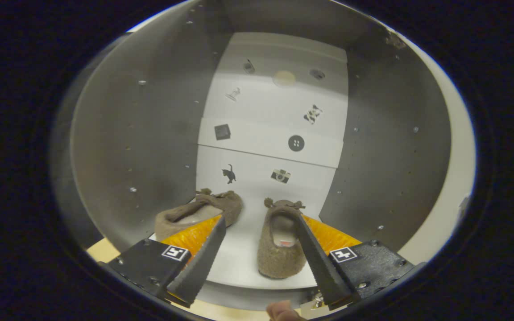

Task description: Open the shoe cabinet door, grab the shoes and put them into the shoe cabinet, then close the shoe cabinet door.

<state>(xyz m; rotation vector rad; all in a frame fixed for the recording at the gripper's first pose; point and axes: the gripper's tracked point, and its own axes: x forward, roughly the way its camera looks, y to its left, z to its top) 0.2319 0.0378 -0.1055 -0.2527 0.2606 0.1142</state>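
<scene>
I am looking into the open shoe cabinet (pixel 141 147), with grey side walls and a white back panel (pixel 275 102). Two brown fuzzy slippers stand on its white bottom shelf (pixel 239 263), toes toward the back. The left slipper (pixel 190 214) lies partly behind my left finger. The right slipper (pixel 279 261) sits just inside my right finger, which crosses its opening. My gripper (pixel 258 218) is open, its fingers spread wide at the cabinet mouth, and neither finger presses on a slipper.
Small picture stickers dot the stepped back panel. The right wall (pixel 386 147) ends in a pale front edge (pixel 455 178). A person's fingertip (pixel 283 312) shows below the fingers. Light wood (pixel 101 252) shows under the shelf's front left corner.
</scene>
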